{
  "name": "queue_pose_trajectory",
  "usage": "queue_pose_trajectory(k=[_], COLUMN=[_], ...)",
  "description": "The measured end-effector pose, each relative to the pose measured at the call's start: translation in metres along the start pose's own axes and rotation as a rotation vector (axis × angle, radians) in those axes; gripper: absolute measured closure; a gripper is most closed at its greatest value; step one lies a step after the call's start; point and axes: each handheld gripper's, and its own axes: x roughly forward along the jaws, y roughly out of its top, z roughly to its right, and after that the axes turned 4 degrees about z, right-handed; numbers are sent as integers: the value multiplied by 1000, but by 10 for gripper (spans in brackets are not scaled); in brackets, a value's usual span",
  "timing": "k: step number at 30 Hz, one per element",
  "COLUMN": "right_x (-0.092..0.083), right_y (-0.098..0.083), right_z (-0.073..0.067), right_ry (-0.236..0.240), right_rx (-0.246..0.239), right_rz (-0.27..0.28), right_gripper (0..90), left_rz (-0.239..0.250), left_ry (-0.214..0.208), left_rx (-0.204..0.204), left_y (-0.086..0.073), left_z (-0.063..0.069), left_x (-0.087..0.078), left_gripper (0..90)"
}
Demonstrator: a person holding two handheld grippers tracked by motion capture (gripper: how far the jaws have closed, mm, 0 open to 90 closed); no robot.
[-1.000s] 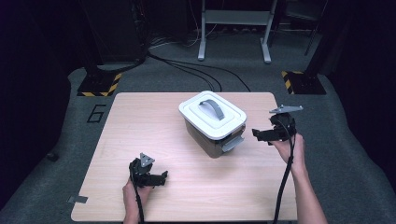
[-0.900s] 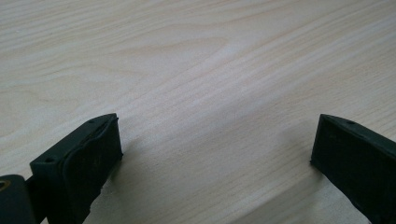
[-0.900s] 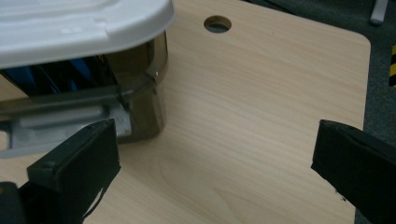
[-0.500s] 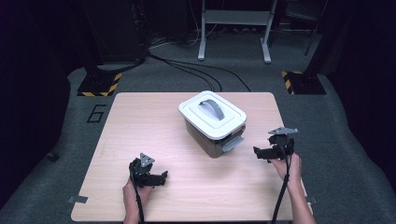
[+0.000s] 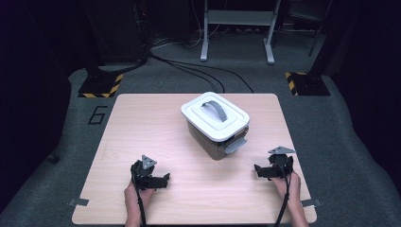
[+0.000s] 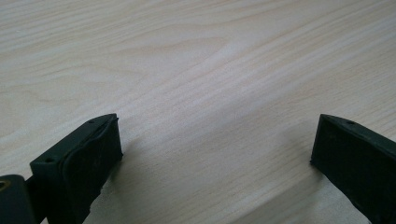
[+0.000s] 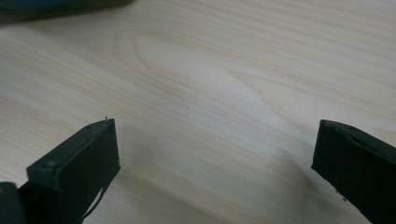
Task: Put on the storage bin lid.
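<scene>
While both tools (image 5: 166, 179) (image 5: 257, 170) rest spread and empty, the lidded box (image 5: 215, 124) lies diagonally, handle (image 5: 213, 109) running near-left to far-right.

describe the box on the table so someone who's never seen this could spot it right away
Look at the pale wooden table and go to its far half, a little right of centre. There sits a grey box closed with a white lid that has a grey handle across the top. It is the one thing on the table that no hand holds; the two black grippers are at the near edge.
</scene>
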Motion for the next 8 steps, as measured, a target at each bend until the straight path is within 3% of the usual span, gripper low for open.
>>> queue_pose_trajectory(k=[2,8], right_x=[2,3], right_y=[-3,-10], right_z=[2,3], right_ry=[11,21], right_rx=[8,0], right_rz=[-14,29], right_gripper=[0,0], left_rz=[0,-2], left_ry=[0,-1], left_rx=[0,4], left_y=[0,0], left_z=[0,0], left_x=[0,0], left_gripper=[15,14])
